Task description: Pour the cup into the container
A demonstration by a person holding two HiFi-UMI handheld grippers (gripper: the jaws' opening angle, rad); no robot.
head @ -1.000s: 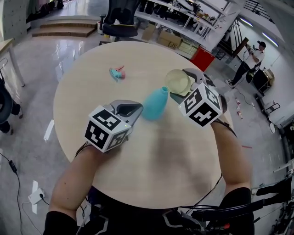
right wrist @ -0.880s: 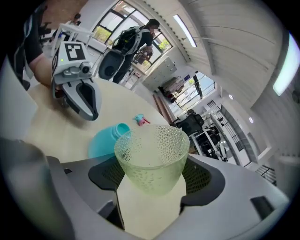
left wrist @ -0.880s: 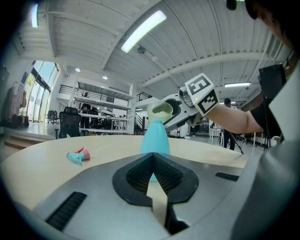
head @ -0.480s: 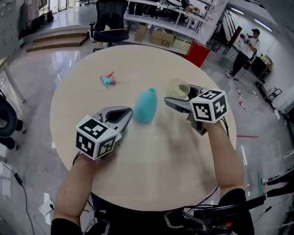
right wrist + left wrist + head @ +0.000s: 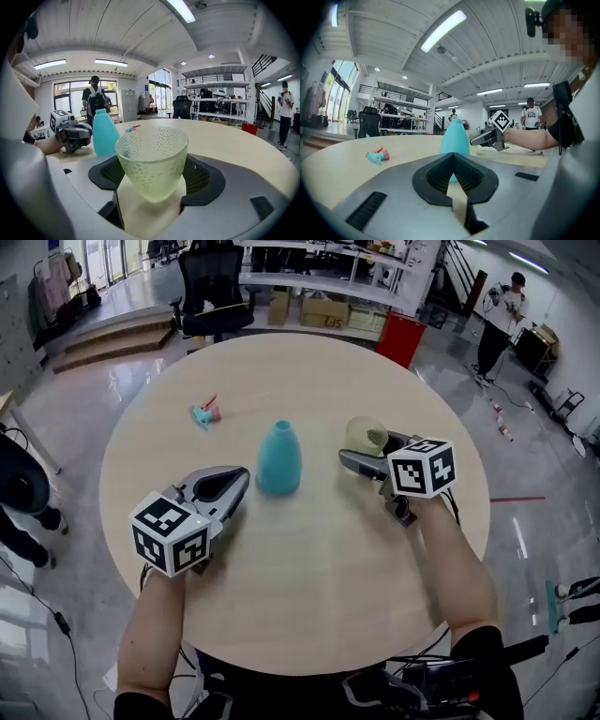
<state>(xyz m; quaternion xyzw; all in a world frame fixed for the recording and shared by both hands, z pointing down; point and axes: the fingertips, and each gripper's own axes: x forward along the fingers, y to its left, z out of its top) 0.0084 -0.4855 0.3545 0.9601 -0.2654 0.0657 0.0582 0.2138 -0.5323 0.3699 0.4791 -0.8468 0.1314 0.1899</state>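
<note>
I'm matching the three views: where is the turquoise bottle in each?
Head view: turquoise bottle, centre of the table.
Left gripper view: centre, straight ahead.
Right gripper view: left of the glass cup, at.
Shared landmark: pink-and-teal spray nozzle.

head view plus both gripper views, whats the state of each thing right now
cup, upright, clamped in the right gripper, no liquid visible inside
right gripper, shut on the cup
left gripper, shut, nothing between its jaws
blue bottle, standing upright on the table, neck open, no cap
spray head, lying on the table, apart from the blue bottle
</note>
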